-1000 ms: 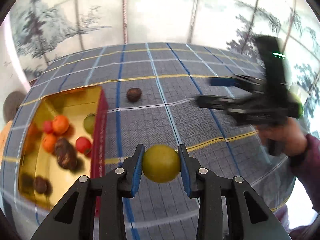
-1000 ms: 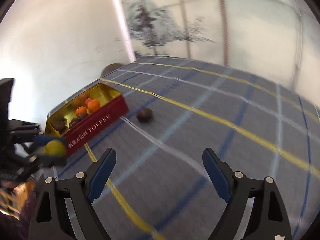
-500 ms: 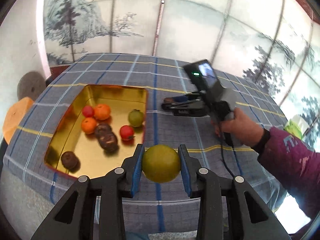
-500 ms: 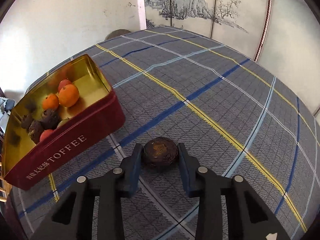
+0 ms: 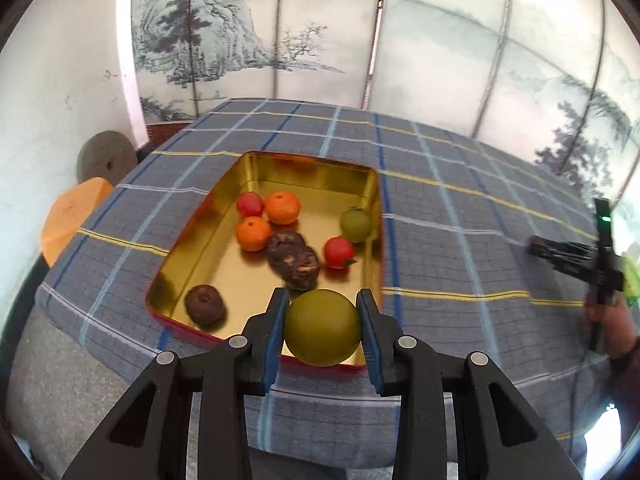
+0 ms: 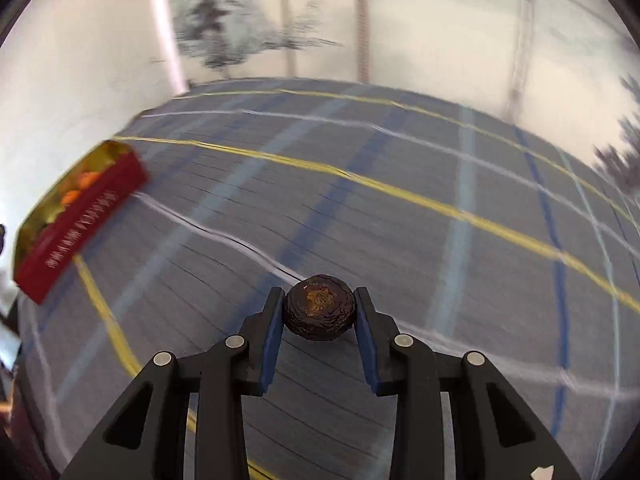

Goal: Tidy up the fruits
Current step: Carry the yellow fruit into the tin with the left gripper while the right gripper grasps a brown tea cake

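Observation:
My left gripper is shut on a green round fruit and holds it above the near edge of the gold-lined red tin. The tin holds two oranges, two red fruits, a green fruit and dark wrinkled fruits. My right gripper is shut on a dark brown wrinkled fruit, lifted over the checked tablecloth. The tin shows far left in the right wrist view, blurred. The right gripper also shows in the left wrist view at the far right.
The table has a blue-grey checked cloth with yellow and white lines. Its near edge drops to the floor. An orange stool and a grey round stone stand left of the table. A painted screen stands behind.
My left gripper has carried the green fruit over the tin's near edge. My right gripper has lifted the dark fruit off the cloth and swung away to the right.

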Tool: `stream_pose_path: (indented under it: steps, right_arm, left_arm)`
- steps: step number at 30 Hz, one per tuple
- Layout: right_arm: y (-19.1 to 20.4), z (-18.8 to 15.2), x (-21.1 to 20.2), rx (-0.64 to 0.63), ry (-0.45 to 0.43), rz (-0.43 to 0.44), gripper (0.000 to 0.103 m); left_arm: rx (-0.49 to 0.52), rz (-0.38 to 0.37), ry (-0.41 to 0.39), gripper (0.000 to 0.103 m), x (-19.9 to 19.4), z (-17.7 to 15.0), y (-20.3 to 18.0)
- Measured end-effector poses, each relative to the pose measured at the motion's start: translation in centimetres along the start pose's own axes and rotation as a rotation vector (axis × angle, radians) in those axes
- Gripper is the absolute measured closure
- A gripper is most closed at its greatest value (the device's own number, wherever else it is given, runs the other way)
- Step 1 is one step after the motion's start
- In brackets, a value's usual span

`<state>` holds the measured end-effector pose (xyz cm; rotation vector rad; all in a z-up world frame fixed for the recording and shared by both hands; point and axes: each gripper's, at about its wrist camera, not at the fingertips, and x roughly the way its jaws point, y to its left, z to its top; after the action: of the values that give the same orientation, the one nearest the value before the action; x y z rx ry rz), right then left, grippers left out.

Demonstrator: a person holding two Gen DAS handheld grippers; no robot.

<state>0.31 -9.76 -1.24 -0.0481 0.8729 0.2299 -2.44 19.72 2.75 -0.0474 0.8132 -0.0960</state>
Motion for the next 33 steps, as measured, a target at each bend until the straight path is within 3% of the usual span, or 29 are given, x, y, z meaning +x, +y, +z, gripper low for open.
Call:
stream_pose_path:
  steps: [3,12,33]
  right_arm:
    - [-1.7,-0.5,-0.6,0.044,-0.013,-0.023,0.071]
    - [-1.7,-0.5,0.0,0.036,0.015,-0.041,0.071]
    - [-1.3,-0.6,0.0,0.019,0.021,-0.063,0.071]
  left_arm:
    - [-0.014,0.011,0.014,0.067,1.0,0.0,0.9]
    - [-0.013,0.081,0.037,0.067,3.8,0.7,3.0]
    - [0.077,0.197,0.028,0.065,7.3,1.9,3.4]
